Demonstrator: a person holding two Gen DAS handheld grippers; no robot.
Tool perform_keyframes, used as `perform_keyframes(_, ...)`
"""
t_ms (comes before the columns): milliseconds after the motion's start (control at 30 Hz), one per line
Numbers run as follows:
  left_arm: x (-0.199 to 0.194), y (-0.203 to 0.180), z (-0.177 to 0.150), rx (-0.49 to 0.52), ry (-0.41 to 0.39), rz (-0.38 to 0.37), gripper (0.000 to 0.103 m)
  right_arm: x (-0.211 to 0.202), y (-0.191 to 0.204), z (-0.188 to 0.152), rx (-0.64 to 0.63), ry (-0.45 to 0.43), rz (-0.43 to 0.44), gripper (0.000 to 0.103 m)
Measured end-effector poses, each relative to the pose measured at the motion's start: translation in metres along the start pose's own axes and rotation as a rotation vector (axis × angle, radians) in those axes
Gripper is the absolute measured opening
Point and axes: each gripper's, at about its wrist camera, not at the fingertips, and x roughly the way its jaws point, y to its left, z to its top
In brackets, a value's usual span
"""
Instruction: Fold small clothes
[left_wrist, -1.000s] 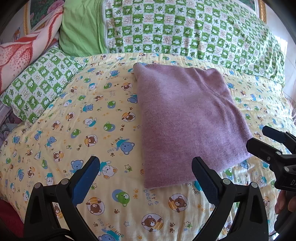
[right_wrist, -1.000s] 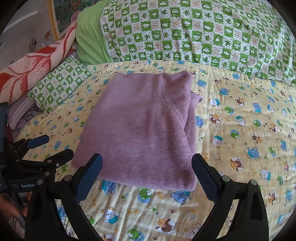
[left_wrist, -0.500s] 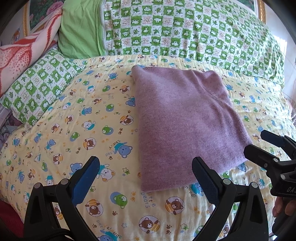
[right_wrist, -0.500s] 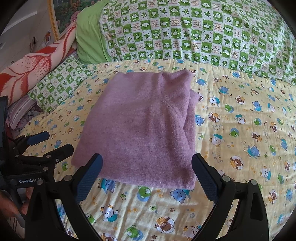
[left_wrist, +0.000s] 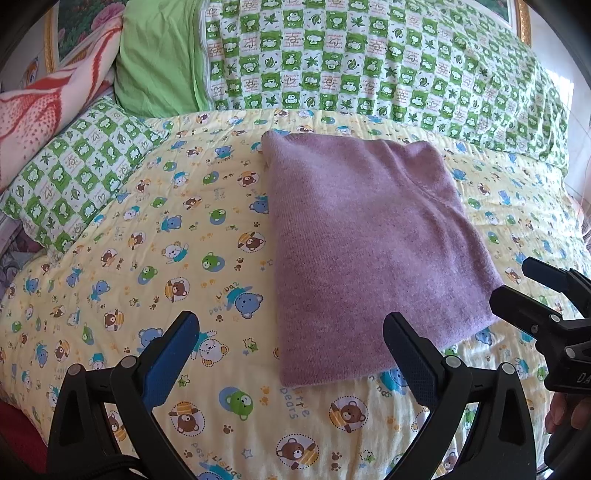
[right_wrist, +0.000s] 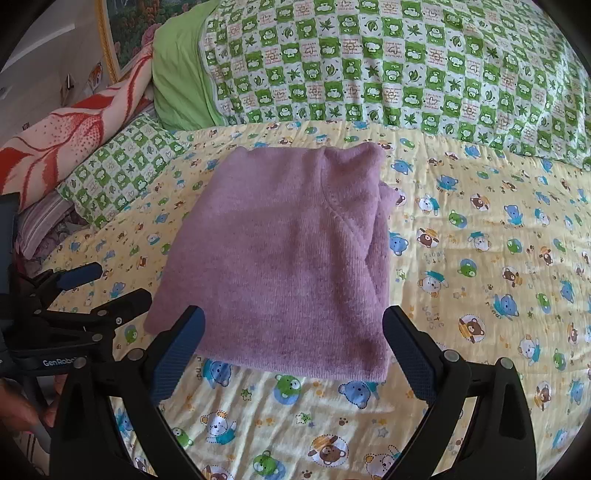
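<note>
One bear-print bedsheet (left_wrist: 147, 258) carries the folded purple sweater (left_wrist: 369, 251) near its middle, and my left gripper (left_wrist: 291, 343) and right gripper (right_wrist: 293, 332), both spread wide and empty, could snag loose layers and undo the fold.

Bedsheet (left_wrist: 207, 229): printed "little bears", repeated beside the bear motifs, clearest near the front edge. Left gripper (right_wrist: 79, 291), right-wrist view: white lettering "GenRob", rest cut off. Right gripper (left_wrist: 532, 291), left-wrist view: white "DA", rest cut off.
</note>
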Motion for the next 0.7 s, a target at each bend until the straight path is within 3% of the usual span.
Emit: perform_keyframes(700, 0.005, -0.004, 0.013, 0.021, -0.02, 0.017, 0.1, 0.005, -0.007, 0.015, 0.015, -0.018, 0.008, 0.097)
